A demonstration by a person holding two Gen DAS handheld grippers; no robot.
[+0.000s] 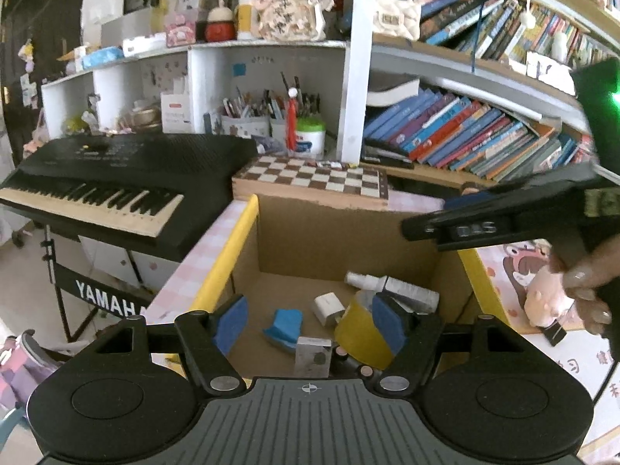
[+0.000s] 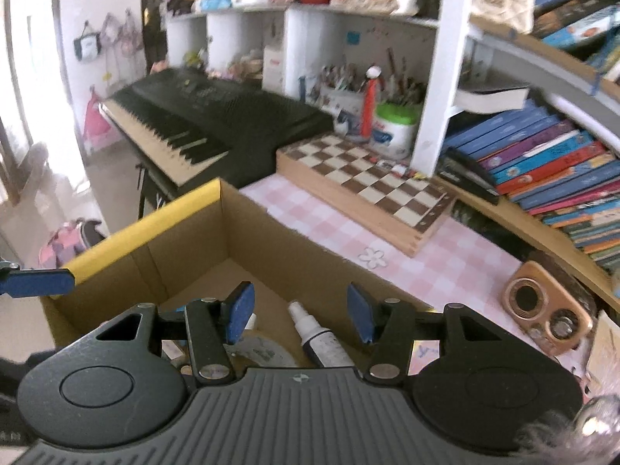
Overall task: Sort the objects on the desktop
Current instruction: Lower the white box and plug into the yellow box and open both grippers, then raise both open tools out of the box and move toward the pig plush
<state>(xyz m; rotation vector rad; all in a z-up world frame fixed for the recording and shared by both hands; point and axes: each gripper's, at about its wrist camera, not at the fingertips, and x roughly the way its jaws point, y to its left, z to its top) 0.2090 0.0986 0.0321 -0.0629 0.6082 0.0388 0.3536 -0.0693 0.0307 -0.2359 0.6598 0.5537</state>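
Here, the left hand-held gripper (image 1: 310,319) hangs over the cardboard box (image 1: 248,232), released, its blue pads apart with nothing pinched. Below and between its fingers lie a blue piece (image 1: 285,327), a white adapter (image 1: 327,306), a yellow tape roll (image 1: 358,333) and a spray bottle (image 1: 391,286). The right hand-held gripper (image 2: 300,312) is likewise released, above the same box, the bottle under its gap. Right of it, a gold radio (image 2: 546,310) sits on the pink checked surface (image 2: 426,255).

A brown cardboard box (image 1: 341,240) has yellow-taped rims. Beside the box lies a pink-and-white checked tablecloth (image 2: 418,248); beyond the box sit a brown-and-cream chequered wooden chessboard (image 1: 310,178) and a black keyboard (image 1: 128,170) with cream keys.
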